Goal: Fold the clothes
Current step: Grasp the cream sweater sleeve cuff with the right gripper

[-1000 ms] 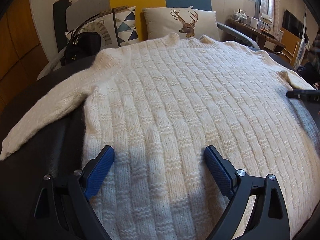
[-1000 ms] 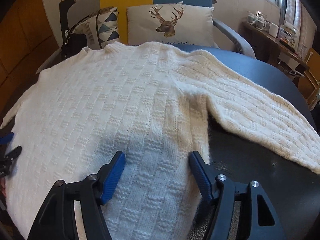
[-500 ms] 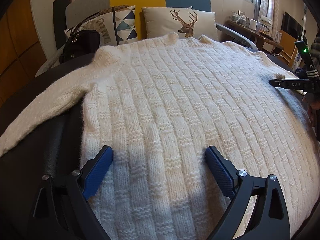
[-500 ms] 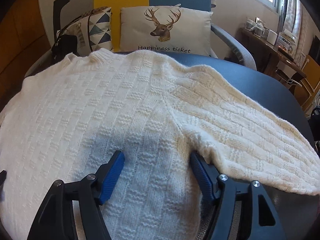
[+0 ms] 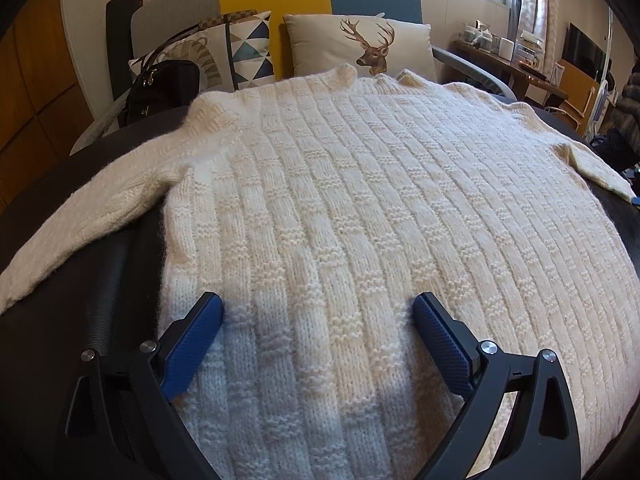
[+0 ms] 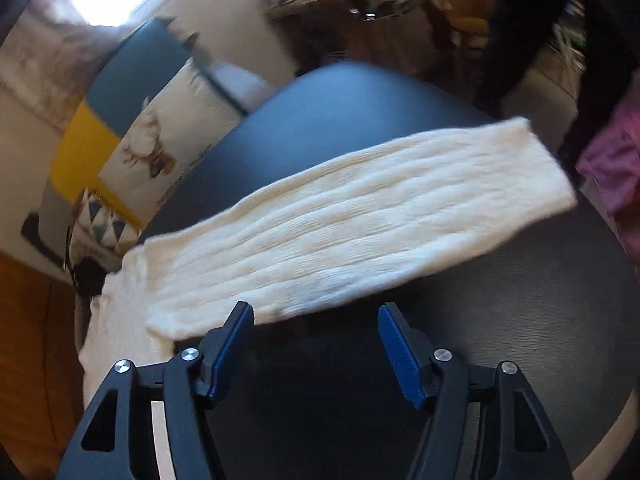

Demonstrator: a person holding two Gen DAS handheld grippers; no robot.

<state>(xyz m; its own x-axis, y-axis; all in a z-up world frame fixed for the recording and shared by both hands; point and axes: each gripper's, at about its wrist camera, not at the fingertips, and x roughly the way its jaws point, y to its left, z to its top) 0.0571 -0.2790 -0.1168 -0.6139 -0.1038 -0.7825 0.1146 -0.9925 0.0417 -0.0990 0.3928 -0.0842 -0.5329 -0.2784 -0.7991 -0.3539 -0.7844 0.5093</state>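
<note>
**Sweater spread flat, both grippers open**

A cream sweater [image 5: 360, 208] is spread flat on the dark surface [image 6: 500, 320]. The left gripper [image 5: 318, 336] is held open over its hem; the right gripper [image 6: 316, 344] is held open beside one sleeve [image 6: 360, 224]. Cushions [image 5: 360, 46] are seen behind.
</note>
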